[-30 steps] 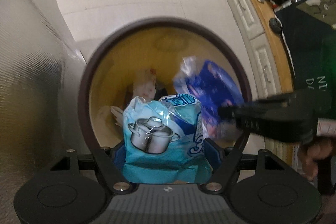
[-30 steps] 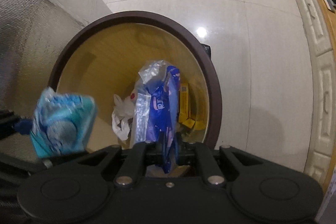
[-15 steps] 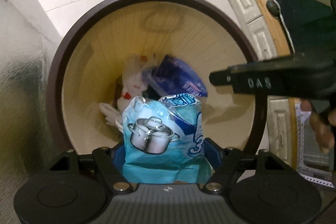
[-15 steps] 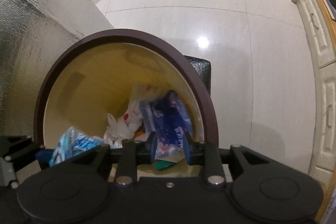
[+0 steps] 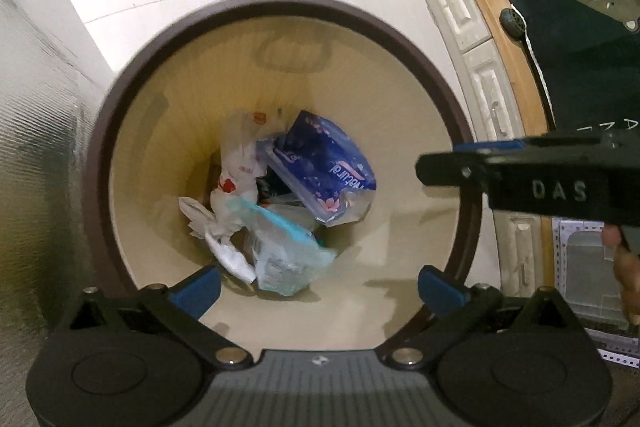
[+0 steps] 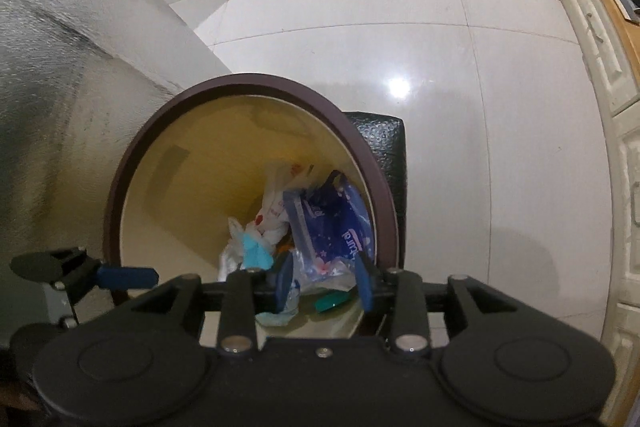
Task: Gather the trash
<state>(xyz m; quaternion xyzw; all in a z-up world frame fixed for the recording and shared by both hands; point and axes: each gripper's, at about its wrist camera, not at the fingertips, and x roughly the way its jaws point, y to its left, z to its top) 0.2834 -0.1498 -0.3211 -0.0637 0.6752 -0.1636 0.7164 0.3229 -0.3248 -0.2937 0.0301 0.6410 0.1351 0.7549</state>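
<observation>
Both wrappers point(image 5: 320, 167) now inside bin point(image 5: 100, 163).

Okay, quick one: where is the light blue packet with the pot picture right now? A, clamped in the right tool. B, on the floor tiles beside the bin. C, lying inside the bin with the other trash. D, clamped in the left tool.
C: the light blue packet lies at the bottom of the bin beside the dark blue wrapper, and the left tool stands wide open with nothing between its pads.
</observation>
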